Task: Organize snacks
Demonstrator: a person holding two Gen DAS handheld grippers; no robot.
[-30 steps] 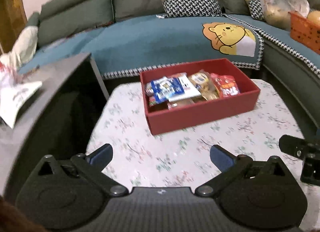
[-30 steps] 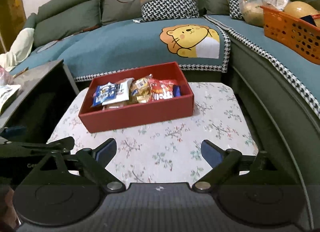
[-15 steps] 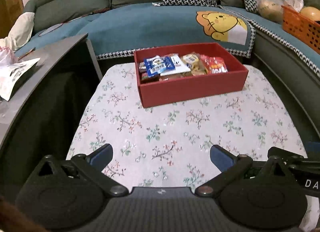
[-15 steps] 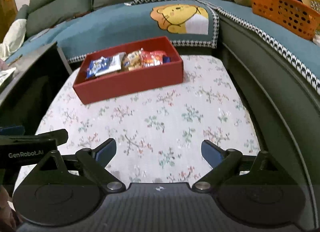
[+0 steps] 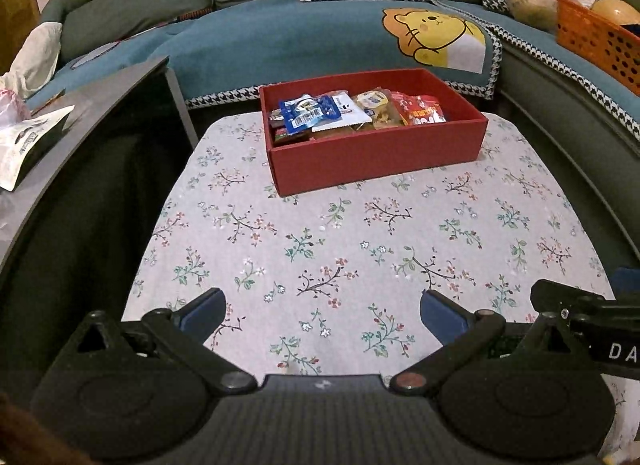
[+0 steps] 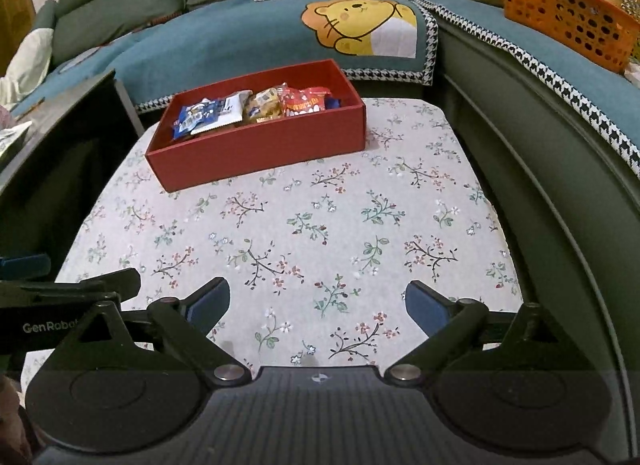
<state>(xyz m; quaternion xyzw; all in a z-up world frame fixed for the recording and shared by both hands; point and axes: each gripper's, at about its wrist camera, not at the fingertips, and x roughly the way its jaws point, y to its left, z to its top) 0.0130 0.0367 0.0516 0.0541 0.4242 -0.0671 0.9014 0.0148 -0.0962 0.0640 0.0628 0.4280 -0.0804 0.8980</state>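
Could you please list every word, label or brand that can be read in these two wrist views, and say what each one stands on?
"GenRobot", cut off at its last letter by a finger link: on the left gripper's body, seen in the right wrist view.
"DA", cut off at the frame edge: on the right gripper's body, seen in the left wrist view.
Print on the snack packets in the red box: too small to read.
Print on the white bag at left: blurred, unreadable.

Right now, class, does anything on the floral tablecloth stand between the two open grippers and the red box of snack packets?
Nothing visible does. Between the left gripper, the right gripper and the red box lies only bare floral tablecloth. The snack packets sit inside the box, open from above.
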